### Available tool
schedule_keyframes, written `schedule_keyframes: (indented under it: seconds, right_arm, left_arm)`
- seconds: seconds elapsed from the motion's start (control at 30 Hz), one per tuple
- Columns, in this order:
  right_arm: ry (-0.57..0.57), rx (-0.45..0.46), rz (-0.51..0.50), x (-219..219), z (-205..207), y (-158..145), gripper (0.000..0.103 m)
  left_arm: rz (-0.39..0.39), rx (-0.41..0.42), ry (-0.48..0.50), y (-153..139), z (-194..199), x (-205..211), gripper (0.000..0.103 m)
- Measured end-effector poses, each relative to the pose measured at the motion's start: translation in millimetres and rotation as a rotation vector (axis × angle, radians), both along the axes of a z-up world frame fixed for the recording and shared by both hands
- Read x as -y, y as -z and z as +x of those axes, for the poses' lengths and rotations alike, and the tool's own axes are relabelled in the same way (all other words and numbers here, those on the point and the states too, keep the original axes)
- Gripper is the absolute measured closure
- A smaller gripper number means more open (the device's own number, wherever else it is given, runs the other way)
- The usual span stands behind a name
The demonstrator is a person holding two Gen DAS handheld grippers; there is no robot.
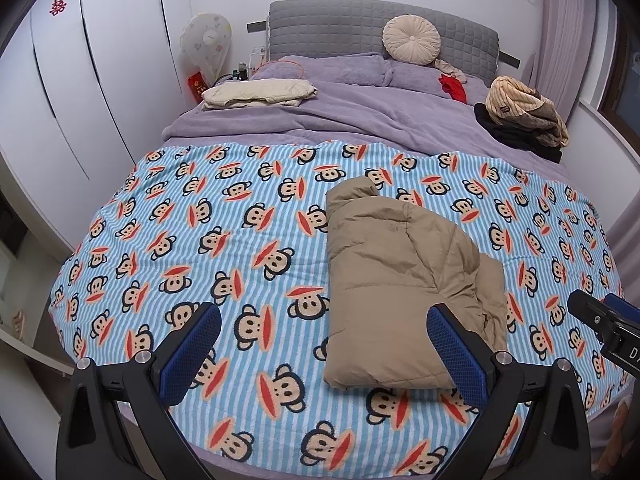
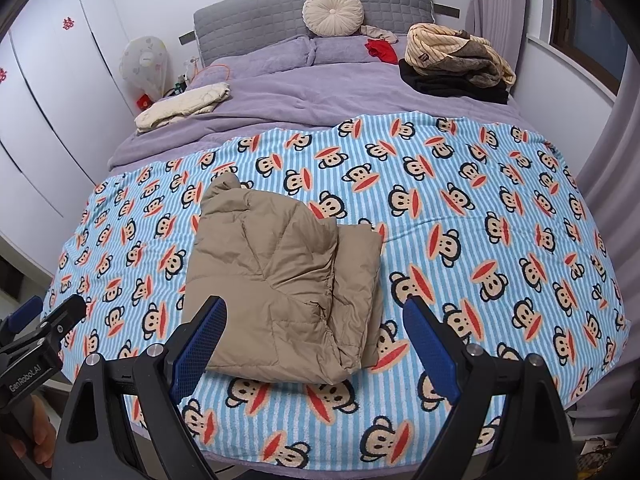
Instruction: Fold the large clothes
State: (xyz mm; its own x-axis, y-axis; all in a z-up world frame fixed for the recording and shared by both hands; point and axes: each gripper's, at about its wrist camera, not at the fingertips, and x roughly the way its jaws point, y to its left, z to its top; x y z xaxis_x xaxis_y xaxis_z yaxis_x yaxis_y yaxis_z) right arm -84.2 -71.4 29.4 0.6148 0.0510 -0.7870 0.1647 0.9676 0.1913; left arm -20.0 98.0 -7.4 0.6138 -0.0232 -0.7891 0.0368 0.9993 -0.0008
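A tan puffy jacket (image 1: pixel 404 280) lies folded into a compact bundle on the blue striped monkey-print blanket (image 1: pixel 224 216), near the bed's front edge. In the right wrist view the same jacket (image 2: pixel 280 280) sits just ahead of the fingers. My left gripper (image 1: pixel 324 320) is open above the blanket; its right finger overlaps the jacket's near corner in the picture and nothing is between the fingers. My right gripper (image 2: pixel 314 314) is open too, hovering over the jacket's near edge, gripping nothing. Each gripper shows at the edge of the other's view.
A folded cream garment (image 1: pixel 258 94) lies at the back left on the purple duvet (image 1: pixel 340 120). A pile of striped and dark clothes (image 1: pixel 524 116) sits back right. A round cushion (image 1: pixel 411 40) leans on the grey headboard. White wardrobes (image 1: pixel 100 80) line the left wall.
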Motion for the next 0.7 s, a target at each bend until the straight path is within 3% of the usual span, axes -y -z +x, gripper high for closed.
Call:
schedule_keyframes:
  seconds: [0.7]
  right_arm:
    - [-0.001, -0.002, 0.001, 1.2, 0.4, 0.0, 0.011]
  left_arm:
    - [0.005, -0.009, 0.004, 1.9, 4.6, 2.7, 0.000]
